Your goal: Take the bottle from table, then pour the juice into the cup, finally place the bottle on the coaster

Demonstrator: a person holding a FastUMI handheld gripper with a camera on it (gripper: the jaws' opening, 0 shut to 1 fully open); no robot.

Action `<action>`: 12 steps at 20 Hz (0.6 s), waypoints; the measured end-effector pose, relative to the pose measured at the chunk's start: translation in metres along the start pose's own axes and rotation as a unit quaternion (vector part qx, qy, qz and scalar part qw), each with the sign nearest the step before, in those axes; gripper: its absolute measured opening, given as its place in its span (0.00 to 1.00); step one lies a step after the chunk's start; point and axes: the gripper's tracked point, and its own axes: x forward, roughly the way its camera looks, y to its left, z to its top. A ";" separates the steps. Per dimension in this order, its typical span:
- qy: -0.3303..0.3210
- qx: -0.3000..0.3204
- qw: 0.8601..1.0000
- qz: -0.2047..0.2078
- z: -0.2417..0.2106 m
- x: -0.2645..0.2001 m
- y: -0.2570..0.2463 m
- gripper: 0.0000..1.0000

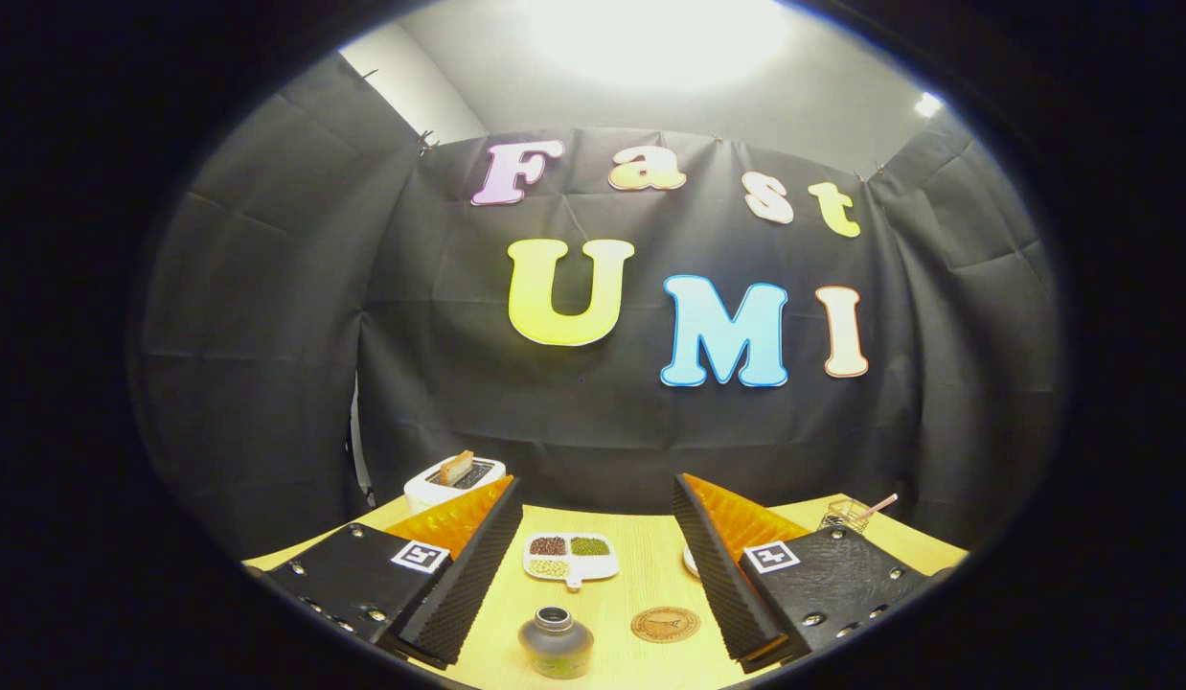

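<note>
A fisheye camera riding on the hand-held gripper (598, 585) looks forward along its two spread fingers, set a little above the table (641, 575) and angled slightly down across it toward the booth's black cloth wall (593, 422). The bottle (555, 644) stands close, between the fingers near their base, seen from above; the coaster (665, 624) lies just beside it. A divided dish (571, 558) sits just ahead of the fingertips, a toaster (454, 479) farther off near the wall.
</note>
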 end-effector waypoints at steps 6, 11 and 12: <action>0.005 0.029 1.000 -0.005 -0.042 0.005 0.009 0.97; 0.016 0.013 1.000 -0.009 -0.084 0.010 0.011 0.97; 0.017 0.011 1.000 -0.004 -0.091 0.011 0.015 0.96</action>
